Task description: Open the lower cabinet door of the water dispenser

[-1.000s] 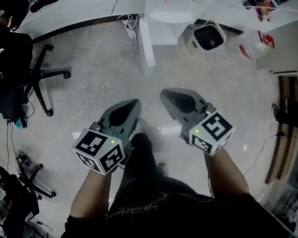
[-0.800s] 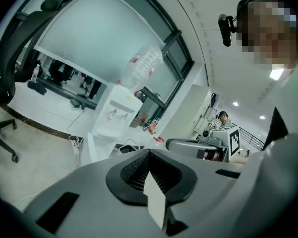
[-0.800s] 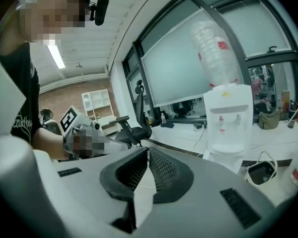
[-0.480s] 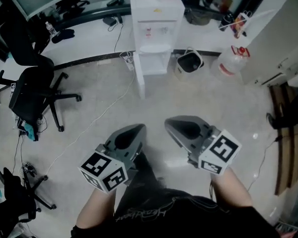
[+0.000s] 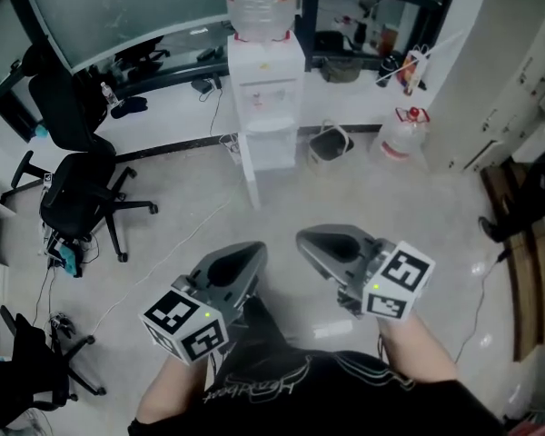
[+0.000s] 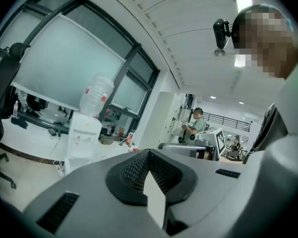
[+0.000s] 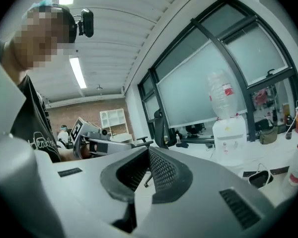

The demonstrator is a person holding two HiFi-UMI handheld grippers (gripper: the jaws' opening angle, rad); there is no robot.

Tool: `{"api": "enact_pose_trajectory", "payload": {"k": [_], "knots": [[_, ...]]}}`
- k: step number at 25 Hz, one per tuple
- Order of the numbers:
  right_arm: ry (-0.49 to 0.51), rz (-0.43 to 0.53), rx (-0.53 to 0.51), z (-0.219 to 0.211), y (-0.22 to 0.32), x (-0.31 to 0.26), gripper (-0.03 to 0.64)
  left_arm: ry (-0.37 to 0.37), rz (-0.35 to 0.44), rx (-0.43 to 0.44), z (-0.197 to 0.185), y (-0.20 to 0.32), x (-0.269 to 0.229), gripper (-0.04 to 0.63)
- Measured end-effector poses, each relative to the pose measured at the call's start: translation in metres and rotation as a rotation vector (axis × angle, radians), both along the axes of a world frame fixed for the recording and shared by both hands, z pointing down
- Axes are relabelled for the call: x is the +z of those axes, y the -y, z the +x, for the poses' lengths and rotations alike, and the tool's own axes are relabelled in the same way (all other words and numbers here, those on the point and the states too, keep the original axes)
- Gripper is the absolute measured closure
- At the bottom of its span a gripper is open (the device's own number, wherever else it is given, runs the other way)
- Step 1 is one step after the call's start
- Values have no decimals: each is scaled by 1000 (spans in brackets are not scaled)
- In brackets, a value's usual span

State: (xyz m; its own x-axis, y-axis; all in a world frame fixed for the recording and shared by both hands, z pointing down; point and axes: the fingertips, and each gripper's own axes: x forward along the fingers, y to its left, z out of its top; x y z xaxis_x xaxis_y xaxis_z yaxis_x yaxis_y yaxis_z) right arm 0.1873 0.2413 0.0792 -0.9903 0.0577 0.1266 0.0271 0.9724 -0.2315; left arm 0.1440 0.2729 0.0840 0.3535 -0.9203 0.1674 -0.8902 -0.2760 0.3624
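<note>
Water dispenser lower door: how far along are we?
Done, apparently: a white panel juts from the lower left of the water dispenser toward the camera. It looks like the lower door swung open, though it is small in the head view. In hand: nothing. The left gripper and right gripper are shut, empty and well short of the dispenser. Left: probably nothing, pending a closer look.
</note>
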Motion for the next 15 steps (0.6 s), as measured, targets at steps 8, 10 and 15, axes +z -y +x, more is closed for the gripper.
{"api": "enact_pose_trajectory", "payload": {"k": [8, 10, 15], "knots": [[-1, 75, -30, 19, -25, -29, 603, 17, 37, -1, 20, -18, -33, 595], [9, 82, -31, 19, -28, -39, 603, 46, 41, 6, 23, -18, -40, 595], [25, 98, -24, 26, -33, -56, 603, 70, 56, 33, 36, -21, -53, 595]]}}
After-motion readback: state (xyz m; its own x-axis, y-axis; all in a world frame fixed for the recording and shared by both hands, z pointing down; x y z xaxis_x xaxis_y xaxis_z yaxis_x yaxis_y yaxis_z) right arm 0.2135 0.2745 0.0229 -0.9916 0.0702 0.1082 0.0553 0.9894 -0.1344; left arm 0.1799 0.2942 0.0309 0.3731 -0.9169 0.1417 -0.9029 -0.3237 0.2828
